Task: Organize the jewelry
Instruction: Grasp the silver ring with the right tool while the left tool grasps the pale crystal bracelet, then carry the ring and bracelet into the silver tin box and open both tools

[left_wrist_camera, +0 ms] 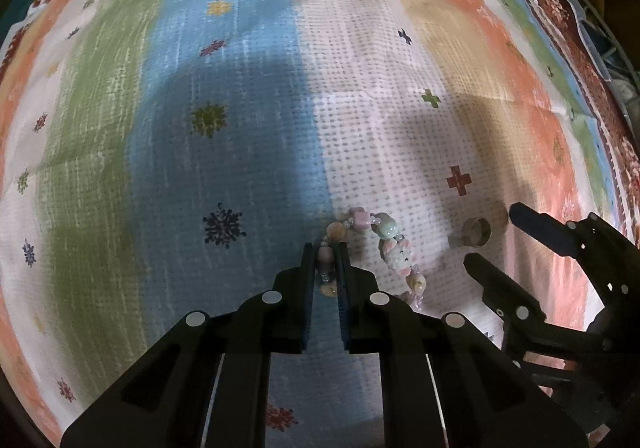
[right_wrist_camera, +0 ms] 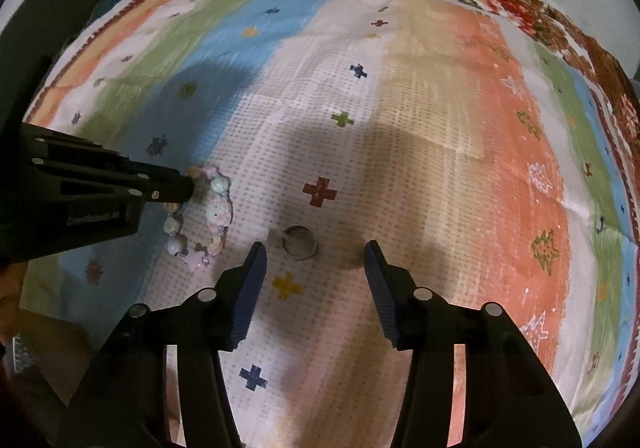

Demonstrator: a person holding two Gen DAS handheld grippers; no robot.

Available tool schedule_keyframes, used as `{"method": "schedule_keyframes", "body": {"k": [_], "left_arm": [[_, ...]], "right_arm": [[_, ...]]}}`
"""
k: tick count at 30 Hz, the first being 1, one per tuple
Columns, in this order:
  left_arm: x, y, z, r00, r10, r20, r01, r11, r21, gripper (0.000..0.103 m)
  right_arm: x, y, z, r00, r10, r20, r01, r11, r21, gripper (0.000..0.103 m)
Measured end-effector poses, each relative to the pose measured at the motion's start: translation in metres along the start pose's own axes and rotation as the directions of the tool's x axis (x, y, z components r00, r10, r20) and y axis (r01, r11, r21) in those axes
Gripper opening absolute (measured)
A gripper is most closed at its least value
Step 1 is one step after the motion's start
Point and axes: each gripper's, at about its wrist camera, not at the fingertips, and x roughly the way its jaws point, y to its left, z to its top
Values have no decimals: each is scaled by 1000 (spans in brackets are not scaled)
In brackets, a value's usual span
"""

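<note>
Bracelet (left_wrist_camera: 384,248) loop flat on cloth (left_wrist_camera: 240,88), left hand-held gripper (left_wrist_camera: 325,248) pinching its beads

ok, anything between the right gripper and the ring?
Nothing visible. The small metal ring lies on bare striped cloth just ahead of the open right gripper; the pastel beaded bracelet sits off to its left.
</note>
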Motion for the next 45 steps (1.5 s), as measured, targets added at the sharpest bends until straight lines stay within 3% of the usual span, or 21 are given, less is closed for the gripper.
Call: {"method": "schedule_keyframes", "body": {"k": [8, 12, 24, 37, 45], "left_arm": [[2, -6, 0, 1000, 27, 3, -27, 999, 31, 10], [2, -4, 0, 1000, 22, 2, -22, 999, 32, 10], [-5, -3, -3, 999, 29, 12, -29, 1000, 8, 10], [-50, -10, -24, 993, 54, 102, -58, 998, 34, 10], [-87, -12, -35, 982, 34, 186, -42, 998, 42, 10]], "right_arm": [[7, 2, 3, 1000, -25, -10, 25, 1000, -3, 34], [8, 2, 2, 999, -47, -7, 47, 999, -9, 21], [3, -2, 1, 999, -43, -8, 43, 999, 0, 21], [-25, 4, -3, 1000, -20, 22, 20, 999, 37, 21], [-53, 11, -3, 998, -2, 59, -3, 997, 81, 21]]}}
